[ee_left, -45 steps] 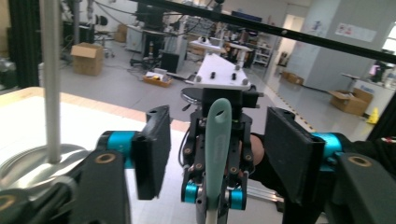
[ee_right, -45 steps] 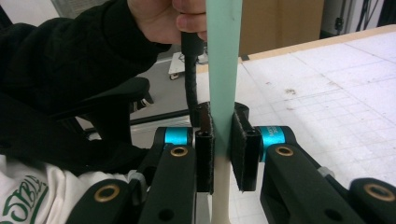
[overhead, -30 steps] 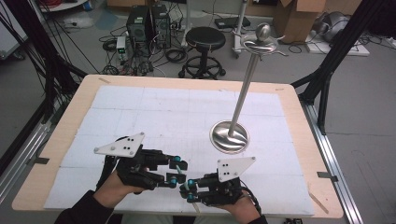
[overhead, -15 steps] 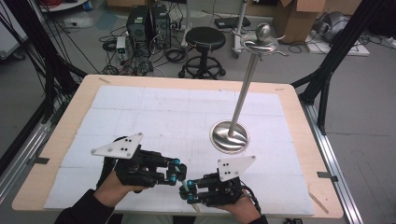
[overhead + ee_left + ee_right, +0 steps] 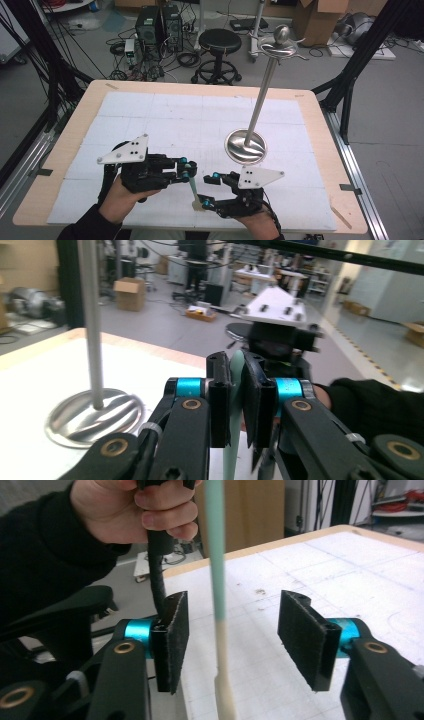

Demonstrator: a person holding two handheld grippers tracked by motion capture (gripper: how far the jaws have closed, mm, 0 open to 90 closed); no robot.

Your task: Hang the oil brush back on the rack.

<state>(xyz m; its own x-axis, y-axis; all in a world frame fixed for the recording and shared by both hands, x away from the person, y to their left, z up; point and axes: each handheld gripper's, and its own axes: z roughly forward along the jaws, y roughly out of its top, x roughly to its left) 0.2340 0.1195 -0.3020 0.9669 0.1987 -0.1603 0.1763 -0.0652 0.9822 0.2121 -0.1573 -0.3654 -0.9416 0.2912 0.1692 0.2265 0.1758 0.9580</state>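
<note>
A slim mint-green stick (image 5: 193,189) with a cream end hangs near the table's front edge. My left gripper (image 5: 189,168) is shut on its upper part, and its jaws have just been closing on it. In the left gripper view the stick (image 5: 235,371) stands upright, pinched between the pads of my left gripper (image 5: 236,390). My right gripper (image 5: 205,190) has just been opening. In the right gripper view the stick (image 5: 216,555) passes between the spread pads of my right gripper (image 5: 239,635), touching neither.
A tall steel stand (image 5: 245,146) with a round base and hooks at the top rises right of the table's middle; its base and pole (image 5: 92,412) also appear in the left gripper view. A white gridded mat (image 5: 165,120) covers the wooden table (image 5: 65,150).
The right gripper's jaws have spread apart and let go of the stick. The left gripper's jaws have closed on it. Both hands stay where they were.
</note>
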